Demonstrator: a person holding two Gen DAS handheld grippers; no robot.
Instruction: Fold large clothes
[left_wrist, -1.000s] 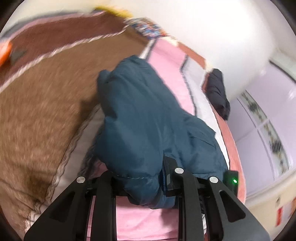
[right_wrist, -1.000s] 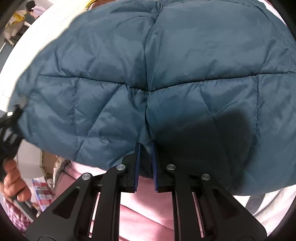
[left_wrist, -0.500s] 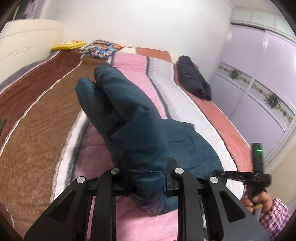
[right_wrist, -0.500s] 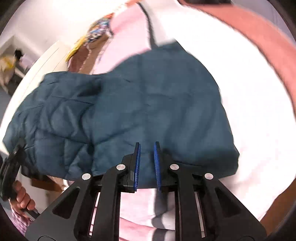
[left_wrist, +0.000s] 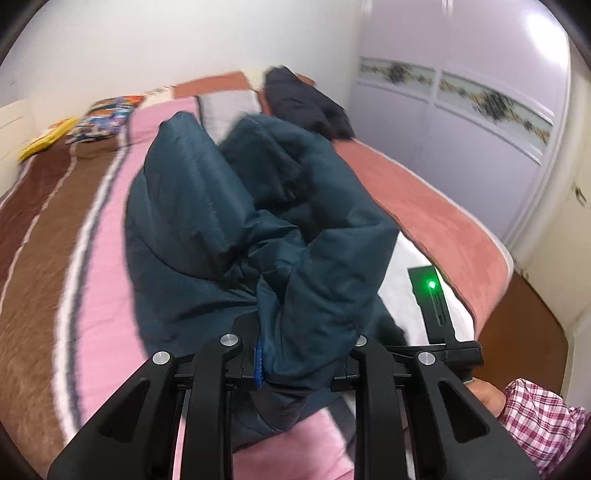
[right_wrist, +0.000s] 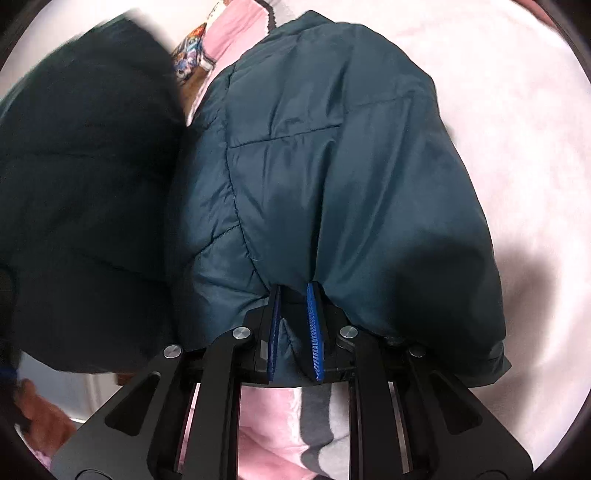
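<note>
Partly hidden left gripper (left_wrist: 306, 354), bunched teal jacket (left_wrist: 258, 221) (right pad covered)

I am in a bedroom of a home. A wide bed (left_wrist: 424, 192) fills most of what I see, covered with a soft striped blanket (left_wrist: 48, 236) in brown, pink, white and salmon bands. At its far end lie a patterned pillow (left_wrist: 103, 118) and something yellow (left_wrist: 48, 138) beside it, close to a plain white wall (left_wrist: 147, 44). Along the right side stands a lilac wardrobe (left_wrist: 461, 140) with sliding doors and a floral strip across them. Below it, brown flooring (left_wrist: 532, 332) shows. A dark bundle of clothing (left_wrist: 303, 103) rests on the bed near the wall.
</note>
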